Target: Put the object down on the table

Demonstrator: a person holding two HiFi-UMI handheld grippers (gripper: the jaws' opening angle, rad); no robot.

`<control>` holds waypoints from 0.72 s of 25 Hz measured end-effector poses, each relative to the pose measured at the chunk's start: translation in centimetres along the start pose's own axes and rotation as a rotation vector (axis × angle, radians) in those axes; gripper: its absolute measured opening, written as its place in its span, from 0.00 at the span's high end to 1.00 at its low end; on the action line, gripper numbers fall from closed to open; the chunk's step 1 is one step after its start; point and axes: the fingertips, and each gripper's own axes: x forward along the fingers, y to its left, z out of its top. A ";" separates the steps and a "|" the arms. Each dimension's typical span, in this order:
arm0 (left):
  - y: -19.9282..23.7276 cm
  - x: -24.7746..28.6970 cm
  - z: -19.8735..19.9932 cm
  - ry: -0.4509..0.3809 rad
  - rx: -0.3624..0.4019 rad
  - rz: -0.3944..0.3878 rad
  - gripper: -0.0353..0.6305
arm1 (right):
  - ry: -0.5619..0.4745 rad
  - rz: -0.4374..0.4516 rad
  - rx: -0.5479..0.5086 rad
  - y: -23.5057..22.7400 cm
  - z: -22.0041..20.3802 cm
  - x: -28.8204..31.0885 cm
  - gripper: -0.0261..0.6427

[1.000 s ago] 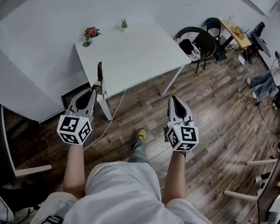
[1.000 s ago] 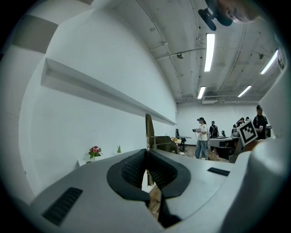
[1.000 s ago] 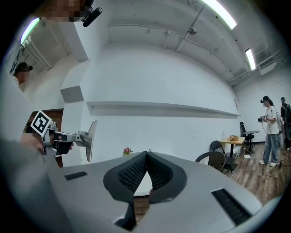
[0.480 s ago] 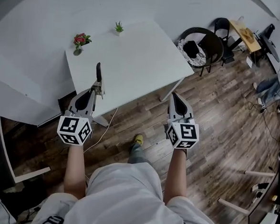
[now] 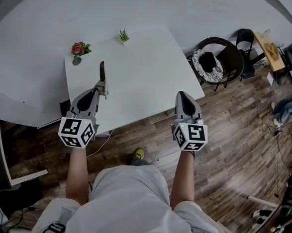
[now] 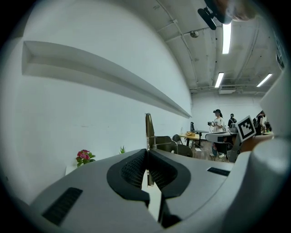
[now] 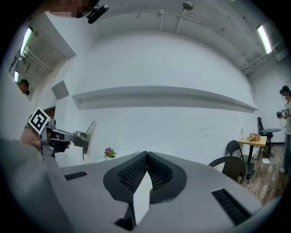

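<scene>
White table (image 5: 139, 73) fills the upper middle of the head view, set against a pale wall, with dark wood-plank floor (image 5: 235, 124) running past its near edge. Two small things stand at its far side: a pot of pink flowers (image 5: 78, 49) at the far left corner and a little green plant (image 5: 123, 35) further along the far edge, well apart from each other.

The left gripper (image 5: 102, 89) reaches over the table's near left part. Its jaws are clamped on a flat-bladed tool (image 5: 102, 73) — a thin dark blade on a metal shank, standing upright out of the fingertips. In the left gripper view the ribbed pads of the left gripper (image 6: 147, 152) press together on the shank, and the blade (image 6: 149, 132) rises straight above them, edge-on to the camera. The right gripper view shows the same tool (image 7: 89, 135) from the side, held up in the air, clear of the tabletop, with the flowers (image 7: 109, 152) lower and beyond it.

The right gripper (image 5: 183, 95) hovers at the table's near right edge, level with the left one and well apart from it. Its jaws are closed against each other with nothing between them — in its own view the tips of the right gripper (image 7: 146, 154) meet in a single line.

A round dark chair (image 5: 217, 58) with a patterned cushion stands just beside the table's right end.
</scene>
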 end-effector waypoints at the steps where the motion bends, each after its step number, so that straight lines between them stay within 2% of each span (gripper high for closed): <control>1: -0.1 0.8 0.1 0.003 0.001 0.006 0.92 | 0.004 0.008 -0.006 -0.5 -0.1 0.8 0.95; 8: -1.0 5.1 0.4 0.022 0.048 0.044 0.91 | 0.003 0.060 0.009 -3.3 -0.4 4.4 0.95; 18: -0.8 5.3 -0.1 0.099 0.237 0.114 0.91 | -0.001 0.113 0.051 -3.2 -0.4 6.1 0.95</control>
